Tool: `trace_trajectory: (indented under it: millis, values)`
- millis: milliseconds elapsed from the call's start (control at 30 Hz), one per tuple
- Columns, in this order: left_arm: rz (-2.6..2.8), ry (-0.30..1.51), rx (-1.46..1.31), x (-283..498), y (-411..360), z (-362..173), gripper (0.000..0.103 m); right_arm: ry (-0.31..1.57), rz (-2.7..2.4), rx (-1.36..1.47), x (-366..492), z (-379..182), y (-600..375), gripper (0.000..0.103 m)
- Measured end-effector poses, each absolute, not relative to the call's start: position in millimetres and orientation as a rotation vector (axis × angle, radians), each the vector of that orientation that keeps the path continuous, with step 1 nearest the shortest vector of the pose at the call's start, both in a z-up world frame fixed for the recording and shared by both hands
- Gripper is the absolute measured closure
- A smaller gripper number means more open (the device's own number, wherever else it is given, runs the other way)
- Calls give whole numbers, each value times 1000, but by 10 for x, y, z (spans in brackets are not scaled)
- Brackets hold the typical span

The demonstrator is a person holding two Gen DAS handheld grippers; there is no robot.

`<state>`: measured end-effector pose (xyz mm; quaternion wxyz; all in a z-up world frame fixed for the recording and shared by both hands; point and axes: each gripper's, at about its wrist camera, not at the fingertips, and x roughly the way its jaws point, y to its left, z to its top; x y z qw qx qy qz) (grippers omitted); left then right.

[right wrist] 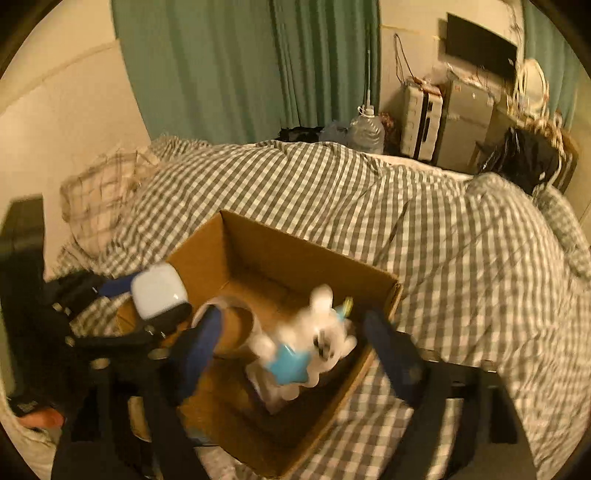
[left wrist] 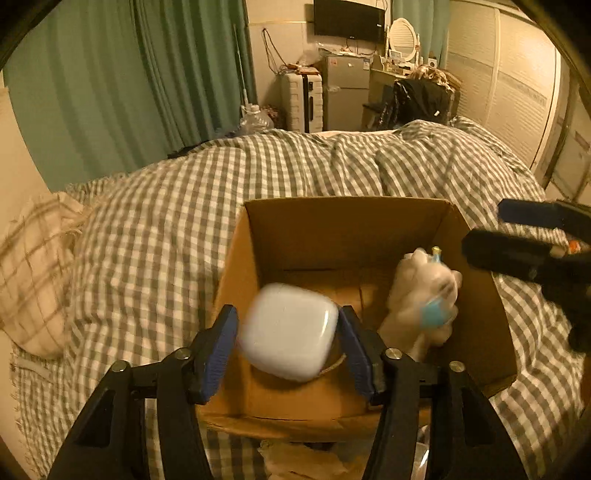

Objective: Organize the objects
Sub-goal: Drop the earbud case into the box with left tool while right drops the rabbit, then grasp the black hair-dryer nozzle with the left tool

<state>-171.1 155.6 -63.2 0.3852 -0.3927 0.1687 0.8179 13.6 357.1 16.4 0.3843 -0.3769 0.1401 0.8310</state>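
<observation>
Your left gripper [left wrist: 288, 332] pinches a white case [left wrist: 290, 330] above the box [left wrist: 476, 317] on the bed [left wrist: 155, 236] – your right gripper [right wrist: 295, 354] gapes wide over the plush [right wrist: 303, 350] inside; no writing legible.

Home bedroom, lived-in; bed [left wrist: 295, 177] with rumpled grey-white gingham duvet fills most of view; plaid pillow [left wrist: 33, 273] at head end by cream wall; green curtains [left wrist: 110, 74] floor to ceiling; wall-mounted TV [left wrist: 349, 18] above small grey fridge [left wrist: 345, 92]; white suitcase [left wrist: 295, 96] beside fridge; oval vanity mirror [left wrist: 403, 37] on cluttered dresser; big water jug [right wrist: 365, 131] on floor; pale wardrobe doors [left wrist: 509, 92] at right; warm dim lighting.
</observation>
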Motion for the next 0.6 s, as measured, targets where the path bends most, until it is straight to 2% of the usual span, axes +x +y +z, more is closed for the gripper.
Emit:
trace_trajectory:
  millis: [33,67,233,600]
  values:
    - [2102,442,-985,-1690,1545,-600,26,355,2112,-955,146,182,3549,17]
    - [2121,448,-969,-1677,1506,-563,21,338,2096,-948,180,221,3513,17]
    - [2173,426,-924,-1528,1232,-297,19,227,2062,-916,294,480,3181,16]
    - [2250,393,-907,-1075,531,67,6,110,2018,-922,573,892,2240,11]
